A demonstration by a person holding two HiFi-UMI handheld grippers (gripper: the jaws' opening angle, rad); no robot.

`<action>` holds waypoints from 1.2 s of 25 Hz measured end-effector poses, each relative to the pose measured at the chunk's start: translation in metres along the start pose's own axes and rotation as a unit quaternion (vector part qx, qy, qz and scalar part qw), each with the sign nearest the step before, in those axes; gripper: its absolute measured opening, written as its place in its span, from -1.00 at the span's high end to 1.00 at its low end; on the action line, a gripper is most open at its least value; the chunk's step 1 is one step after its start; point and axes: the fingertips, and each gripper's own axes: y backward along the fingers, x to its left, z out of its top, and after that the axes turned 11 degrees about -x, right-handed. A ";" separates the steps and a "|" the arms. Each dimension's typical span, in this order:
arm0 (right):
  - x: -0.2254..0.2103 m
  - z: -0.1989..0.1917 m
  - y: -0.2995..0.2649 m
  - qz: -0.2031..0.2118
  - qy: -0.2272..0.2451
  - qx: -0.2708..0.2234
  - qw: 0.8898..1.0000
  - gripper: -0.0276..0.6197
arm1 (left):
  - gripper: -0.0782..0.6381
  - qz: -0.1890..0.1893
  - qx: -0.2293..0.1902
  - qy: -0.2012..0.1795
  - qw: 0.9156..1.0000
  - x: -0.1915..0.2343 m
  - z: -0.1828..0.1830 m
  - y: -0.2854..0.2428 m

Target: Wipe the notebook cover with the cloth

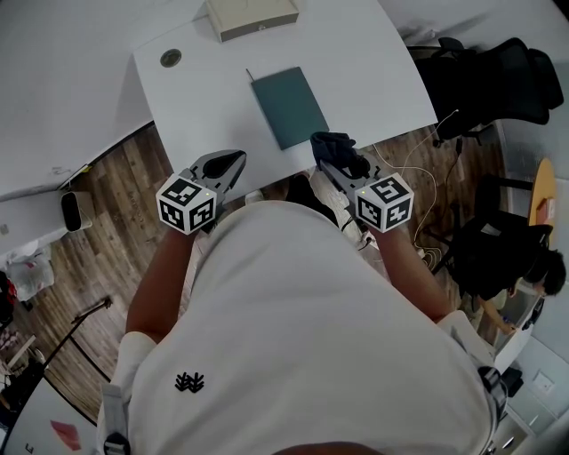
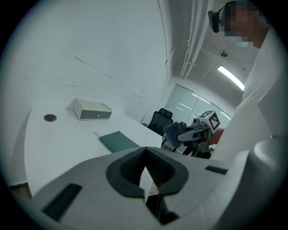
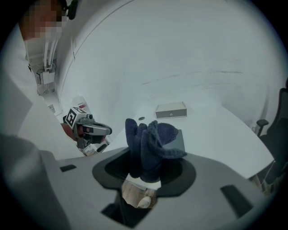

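Pinching the navy cloth (image 3: 150, 139), the right gripper (image 1: 336, 163) could skid the unbraced teal notebook (image 1: 287, 107) at upper centre; the left gripper (image 1: 233, 164) sits pressed together, empty.

The head view hangs above the person's shoulders and looks steeply down onto the near edge of the white table (image 1: 356, 53), with the left gripper (image 1: 233, 163) and the right gripper (image 1: 331, 160) close below it. The left gripper view sits low behind its own jaws and faces far and rightward across the tabletop, while the right gripper view faces far and leftward past the cloth (image 3: 150, 143) close to its lens. All three share the notebook (image 1: 289, 107) and the box (image 1: 252, 16) at the far edge, and each gripper view catches the other gripper.
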 end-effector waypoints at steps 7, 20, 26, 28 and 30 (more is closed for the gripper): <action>0.012 0.007 0.003 0.001 0.011 -0.002 1.000 0.43 | 0.76 -0.004 -0.006 0.004 1.000 0.000 0.000 0.006; 0.037 -0.005 0.010 0.010 0.037 0.027 0.999 0.43 | 0.76 0.003 -0.010 0.010 1.000 0.006 -0.013 0.024; 0.040 -0.018 0.030 0.021 0.028 0.013 0.999 0.43 | 0.76 0.010 0.005 -0.005 1.000 -0.016 -0.027 0.021; 0.036 -0.027 0.044 0.027 0.024 0.012 0.999 0.43 | 0.76 0.010 0.011 -0.012 1.000 -0.032 -0.033 0.011; 0.028 -0.037 0.064 0.032 0.022 0.012 0.999 0.43 | 0.76 0.012 0.014 -0.014 1.000 -0.051 -0.038 -0.002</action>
